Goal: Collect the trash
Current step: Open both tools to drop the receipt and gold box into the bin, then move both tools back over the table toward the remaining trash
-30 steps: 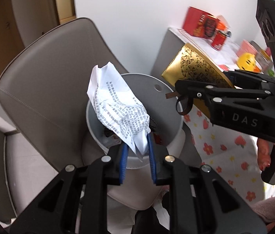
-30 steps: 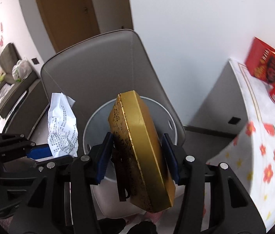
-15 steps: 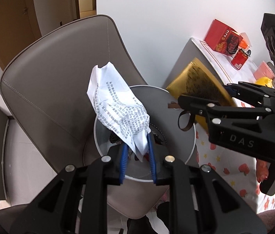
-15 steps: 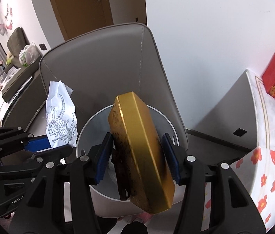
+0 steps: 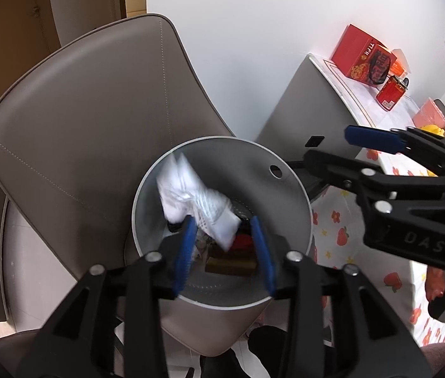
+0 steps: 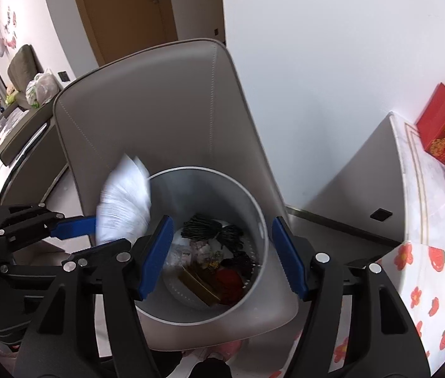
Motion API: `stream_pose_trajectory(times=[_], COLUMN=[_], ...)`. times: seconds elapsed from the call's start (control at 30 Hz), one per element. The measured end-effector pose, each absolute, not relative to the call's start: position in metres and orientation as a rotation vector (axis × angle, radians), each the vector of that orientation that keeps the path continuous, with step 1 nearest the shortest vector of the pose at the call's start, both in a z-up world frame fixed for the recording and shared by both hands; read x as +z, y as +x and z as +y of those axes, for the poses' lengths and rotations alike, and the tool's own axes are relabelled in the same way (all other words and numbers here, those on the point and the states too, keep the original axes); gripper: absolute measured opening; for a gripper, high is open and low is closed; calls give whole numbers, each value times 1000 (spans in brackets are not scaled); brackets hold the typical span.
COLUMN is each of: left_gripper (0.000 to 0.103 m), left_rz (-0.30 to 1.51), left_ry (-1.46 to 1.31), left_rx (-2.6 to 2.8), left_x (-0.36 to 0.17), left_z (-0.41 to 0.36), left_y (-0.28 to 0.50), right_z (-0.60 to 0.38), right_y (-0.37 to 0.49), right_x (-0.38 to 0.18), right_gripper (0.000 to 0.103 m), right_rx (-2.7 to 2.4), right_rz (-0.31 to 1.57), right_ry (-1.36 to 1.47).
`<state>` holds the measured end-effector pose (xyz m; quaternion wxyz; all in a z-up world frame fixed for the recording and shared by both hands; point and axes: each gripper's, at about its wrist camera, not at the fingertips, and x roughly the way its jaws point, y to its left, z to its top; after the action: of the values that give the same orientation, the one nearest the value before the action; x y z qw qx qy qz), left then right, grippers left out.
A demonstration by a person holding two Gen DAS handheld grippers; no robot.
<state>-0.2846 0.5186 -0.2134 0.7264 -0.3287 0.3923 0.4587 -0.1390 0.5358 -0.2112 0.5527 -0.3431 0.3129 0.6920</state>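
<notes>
A grey round bin (image 5: pixel 295 182) (image 6: pixel 254 208) stands on a grey chair seat. My left gripper (image 5: pixel 224 245) is open above the bin's mouth. A crumpled printed paper (image 5: pixel 197 198) is blurred between and just beyond its fingers, dropping at the bin's rim; it also shows in the right wrist view (image 6: pixel 124 201). My right gripper (image 6: pixel 222 258) is open and empty over the bin. The gold box (image 6: pixel 199 285) lies at the bin's bottom among dark and red trash; it also shows in the left wrist view (image 5: pixel 232 264).
The grey chair back (image 5: pixel 90 119) rises behind the bin. A table with a flowered cloth (image 6: pixel 427 271) stands to the right, with a red box (image 6: pixel 443 132), a red can (image 5: pixel 391 93) and a yellow item on it. A white wall is behind.
Both grippers opened. The gold box dropped from the right gripper into the bin. The paper left the left gripper's hold and is falling at the bin's rim.
</notes>
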Motion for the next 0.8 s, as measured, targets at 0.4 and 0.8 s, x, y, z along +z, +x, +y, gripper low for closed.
stream_pose_trajectory(times=[0.4,0.8], left_gripper=[56,66], left_rz=[847,833], left_ry=[-646,-590], left_rx=[1139,1093], left_x=[-196,-183], left_z=[508,494], left_y=[-284,-274], right_z=[514,469], right_y=[-124,-110], right_x=[-206,-199], right_gripper=[63,63], right_rx=[1495,1351], right_rz=[715,742], right_ry=[-772,-682])
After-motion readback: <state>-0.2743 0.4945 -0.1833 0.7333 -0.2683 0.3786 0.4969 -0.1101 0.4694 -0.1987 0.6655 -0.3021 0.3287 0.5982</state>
